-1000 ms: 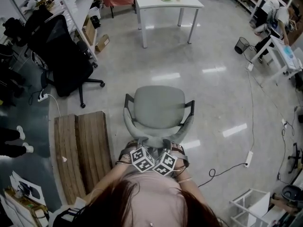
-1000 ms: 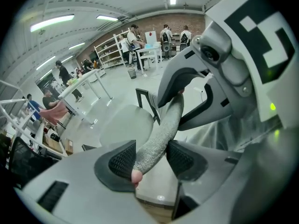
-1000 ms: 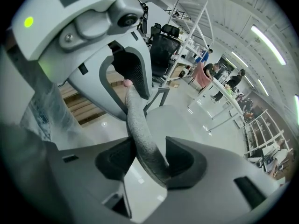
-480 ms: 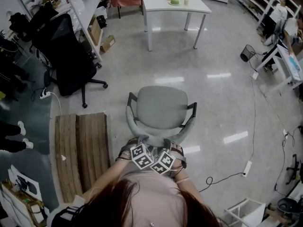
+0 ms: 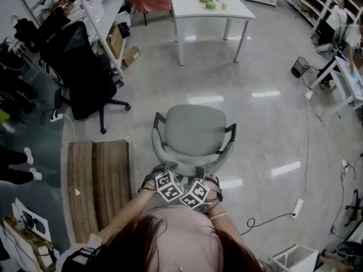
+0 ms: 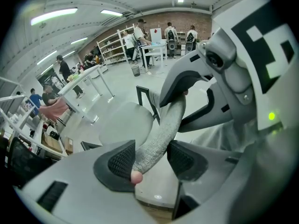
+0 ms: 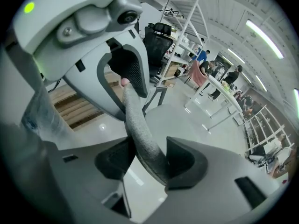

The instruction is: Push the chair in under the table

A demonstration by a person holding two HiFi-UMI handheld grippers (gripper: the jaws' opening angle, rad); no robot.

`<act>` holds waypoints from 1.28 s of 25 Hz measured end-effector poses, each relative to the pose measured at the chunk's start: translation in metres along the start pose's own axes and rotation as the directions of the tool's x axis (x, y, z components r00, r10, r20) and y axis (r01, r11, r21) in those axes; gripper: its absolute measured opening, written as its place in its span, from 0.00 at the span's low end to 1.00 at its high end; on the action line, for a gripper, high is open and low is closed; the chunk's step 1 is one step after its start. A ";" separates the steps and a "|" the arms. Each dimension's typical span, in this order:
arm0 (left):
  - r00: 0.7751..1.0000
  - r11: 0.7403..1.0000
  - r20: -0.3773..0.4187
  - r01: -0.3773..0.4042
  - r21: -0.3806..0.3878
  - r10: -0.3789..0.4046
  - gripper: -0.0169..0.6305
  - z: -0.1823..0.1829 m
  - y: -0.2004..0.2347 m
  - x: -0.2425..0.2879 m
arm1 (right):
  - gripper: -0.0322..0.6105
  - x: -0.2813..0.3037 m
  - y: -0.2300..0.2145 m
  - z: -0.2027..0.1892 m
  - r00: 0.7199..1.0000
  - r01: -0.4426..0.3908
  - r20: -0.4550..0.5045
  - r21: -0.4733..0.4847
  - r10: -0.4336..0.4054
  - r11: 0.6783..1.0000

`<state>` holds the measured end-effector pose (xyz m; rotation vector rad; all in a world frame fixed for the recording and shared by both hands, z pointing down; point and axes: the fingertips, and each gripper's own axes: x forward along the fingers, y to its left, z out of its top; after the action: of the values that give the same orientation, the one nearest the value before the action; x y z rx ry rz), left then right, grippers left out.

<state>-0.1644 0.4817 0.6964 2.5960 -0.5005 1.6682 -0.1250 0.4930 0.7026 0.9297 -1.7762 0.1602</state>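
Gripping the grey chair by the top rim of its backrest, with the left gripper and the right gripper set side by side near the middle of that rim. In the left gripper view, pads closed against both faces of the grey fabric edge, kept fairly wide apart by its thickness. In the right gripper view, the same: rim pinched between the two dark pads, nothing else between them. Standing out on the open floor, well apart from the white table, with the seat turned toward it and the backrest on the near side, so straight ahead of both grippers: rim first, then seat, then bare floor, then table. Slightly right of dead ahead for the table, near the far edge of the floor as the head view shows it, its long side lying across the line of push and facing the chair's front. Neither hand clearly nearer; matched about evenly on either side of the rim's centre. Probably calls for an even push from both, eased a touch rightward, to bring the seat between the table legs. Wooden pallet and black office chair off to the left, clear of that line.
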 end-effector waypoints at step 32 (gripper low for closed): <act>1.000 1.000 0.008 -0.016 -0.006 0.016 0.37 0.050 0.080 0.039 | 0.39 0.049 -0.089 0.020 1.000 0.027 0.008 -0.051 -0.027 0.998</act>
<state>-0.1273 0.3862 0.6971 2.6027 -0.5268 1.6588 -0.0879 0.3970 0.7074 0.9182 -1.7661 0.0935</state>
